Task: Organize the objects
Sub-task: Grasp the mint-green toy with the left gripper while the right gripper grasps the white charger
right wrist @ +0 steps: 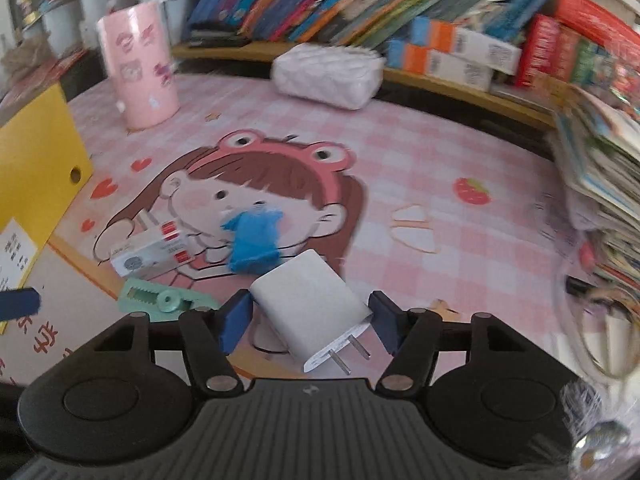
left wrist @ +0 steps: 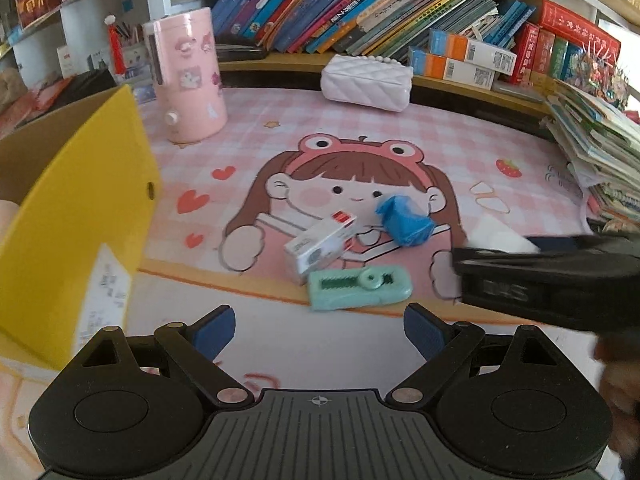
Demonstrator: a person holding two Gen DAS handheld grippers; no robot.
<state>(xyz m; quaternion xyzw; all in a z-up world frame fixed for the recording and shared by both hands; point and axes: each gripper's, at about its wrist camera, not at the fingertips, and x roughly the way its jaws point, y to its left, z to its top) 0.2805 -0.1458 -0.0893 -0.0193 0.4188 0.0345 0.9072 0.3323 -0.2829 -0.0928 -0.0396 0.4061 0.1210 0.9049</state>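
Note:
On the pink cartoon mat lie a small white box (left wrist: 320, 244), a crumpled blue bag (left wrist: 405, 220) and a mint green correction tape (left wrist: 360, 287). All three also show in the right wrist view: box (right wrist: 150, 254), bag (right wrist: 254, 240), tape (right wrist: 160, 298). My left gripper (left wrist: 319, 330) is open and empty, just short of the tape. My right gripper (right wrist: 310, 318) is shut on a white charger plug (right wrist: 312, 308), prongs pointing back toward the camera. The right gripper's body (left wrist: 548, 276) shows at the right in the left wrist view.
An open yellow cardboard box (left wrist: 84, 216) stands at the left. A pink cylinder (left wrist: 186, 76) and a white quilted pouch (left wrist: 366, 82) sit at the back. Books fill the shelf (left wrist: 360, 8) behind, and a stack of books (left wrist: 600, 152) is at the right.

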